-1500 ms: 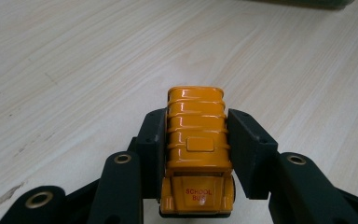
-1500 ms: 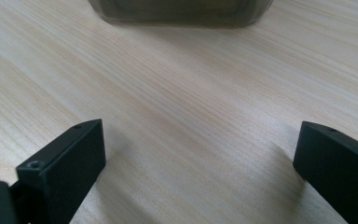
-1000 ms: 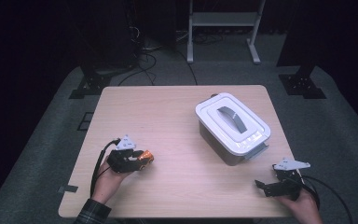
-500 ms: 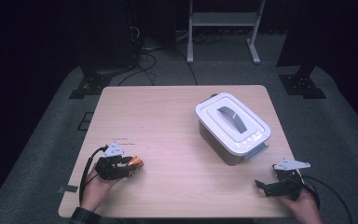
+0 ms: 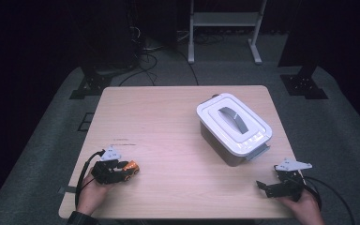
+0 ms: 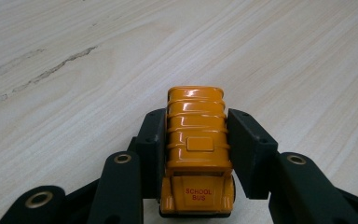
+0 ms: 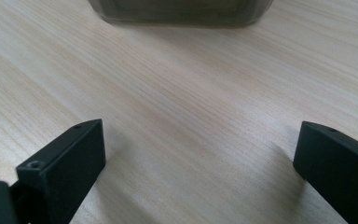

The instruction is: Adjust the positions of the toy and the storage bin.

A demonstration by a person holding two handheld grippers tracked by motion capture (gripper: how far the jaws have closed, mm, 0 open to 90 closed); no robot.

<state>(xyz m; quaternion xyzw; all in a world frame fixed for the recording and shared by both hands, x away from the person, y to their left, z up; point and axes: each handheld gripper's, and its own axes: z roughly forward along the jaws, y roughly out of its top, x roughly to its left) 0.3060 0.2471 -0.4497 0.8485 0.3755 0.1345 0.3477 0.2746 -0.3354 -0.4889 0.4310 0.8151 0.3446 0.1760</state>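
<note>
So we've got the left gripper (image 5: 124, 172) clamped on a little orange school bus (image 6: 196, 149), both pads snug against its sides, down at about 7 o'clock on the wooden table (image 5: 168, 122). Our right gripper (image 5: 274, 186) sits at roughly 5 o'clock with its jaws spread wide on nothing, pointing toward the lidded white box (image 5: 234, 129) at 2 o'clock.

A light wooden table (image 5: 178, 140) stands on grey carpet (image 5: 337, 131). On its right half sits a white lidded storage box (image 5: 233, 127) with a grey handle (image 5: 229, 118) on the lid, set at an angle to the table's edges. Beyond the table, a white metal stand (image 5: 225, 21), 2 dark floor bases (image 5: 91, 84) and loose cables (image 5: 145, 56) lie in shadow.
</note>
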